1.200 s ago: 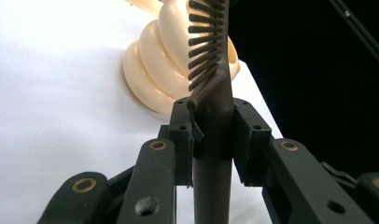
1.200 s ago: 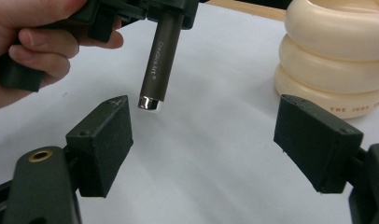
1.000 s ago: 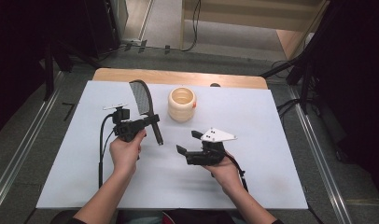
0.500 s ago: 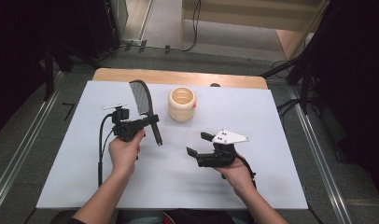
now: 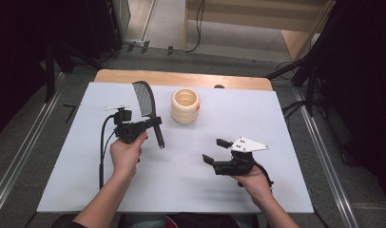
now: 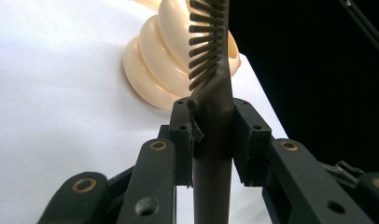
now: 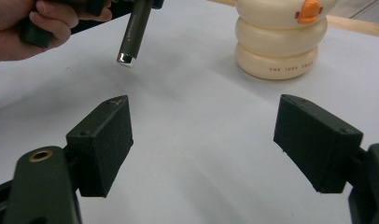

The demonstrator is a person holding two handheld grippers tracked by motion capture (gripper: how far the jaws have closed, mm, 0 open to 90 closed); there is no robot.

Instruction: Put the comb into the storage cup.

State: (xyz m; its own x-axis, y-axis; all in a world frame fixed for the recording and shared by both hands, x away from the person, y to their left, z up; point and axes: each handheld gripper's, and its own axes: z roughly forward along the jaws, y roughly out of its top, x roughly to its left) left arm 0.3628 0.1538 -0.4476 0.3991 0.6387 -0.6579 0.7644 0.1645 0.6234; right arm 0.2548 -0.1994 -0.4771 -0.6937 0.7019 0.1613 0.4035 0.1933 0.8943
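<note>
Holding: left gripper [image 5: 148,124] clamps the dark hairbrush [image 5: 147,107] at the neck where handle meets bristle head; pads pressed tight on it in the left gripper view [image 6: 211,135].
Right gripper: [image 5: 216,150] jaws spread wide, nothing between them, low over the sheet.
Key relation: hairbrush lies toward 10 o'clock from the right gripper; cream ringed holder [image 5: 185,106] toward 11 o'clock of it.
Long axis: head toward 12 o'clock, handle tip [image 7: 126,58] toward 6, hanging free above the sheet.
Nearer hand: left, holder just beside the brush head at 3 o'clock.
Judgement: next move likely hinges on the free handle end, or on dropping the brush into the holder.
Surface: white sheet [image 5: 276,123] over a wooden table [image 5: 181,78].
Room: dark surroundings, cables on the floor at 12 o'clock.
</note>
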